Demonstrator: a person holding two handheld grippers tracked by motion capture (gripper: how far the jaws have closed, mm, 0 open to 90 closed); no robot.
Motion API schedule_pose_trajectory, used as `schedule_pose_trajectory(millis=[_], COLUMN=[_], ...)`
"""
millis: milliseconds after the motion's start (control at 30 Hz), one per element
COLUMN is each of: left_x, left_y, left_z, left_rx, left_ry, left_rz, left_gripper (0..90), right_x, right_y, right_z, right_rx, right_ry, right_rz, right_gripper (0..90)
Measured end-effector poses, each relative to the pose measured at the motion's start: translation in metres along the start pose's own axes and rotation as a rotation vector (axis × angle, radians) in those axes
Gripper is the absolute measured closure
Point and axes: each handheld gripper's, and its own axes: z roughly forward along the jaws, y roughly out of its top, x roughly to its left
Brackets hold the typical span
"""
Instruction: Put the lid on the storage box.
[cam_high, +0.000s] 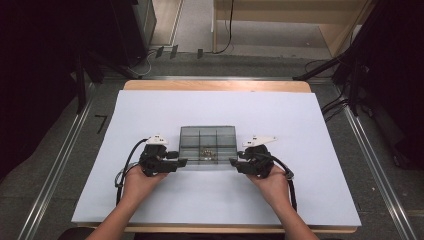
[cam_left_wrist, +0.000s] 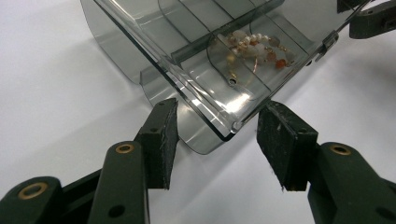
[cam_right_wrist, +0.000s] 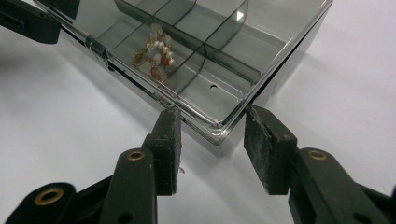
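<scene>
1. A smoky clear plastic box (cam_high: 208, 144) with inner dividers is seen lying near the middle of the table (cam_high: 150, 210), on its white cover (cam_high: 300, 125).
2. A beaded jewellery piece (cam_left_wrist: 254, 49) is seen in 1 of its near compartments.
3. The left gripper (cam_high: 179, 163) is held at the box's near left corner; its jaws are spread, with the corner between them, untouched.
4. The right gripper (cam_high: 233, 162) is held at the near right corner; its jaws are likewise spread around that corner, unpressed.
</scene>
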Motion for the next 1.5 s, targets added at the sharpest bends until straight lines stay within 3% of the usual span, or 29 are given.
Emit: schedule_pose_trajectory(millis=[1500], left_x=[0.002], left_y=[-0.0011], left_z=[0.0017], left_rx=[0.012], left_ry=[-0.018], left_rz=[-0.019], left_gripper=[45.0], right_x=[-0.0018], right_y=[-0.0018], right_z=[0.0009], right_rx=[0.012], right_ry=[0.014], right_rz=[0.005], right_gripper=[56.4])
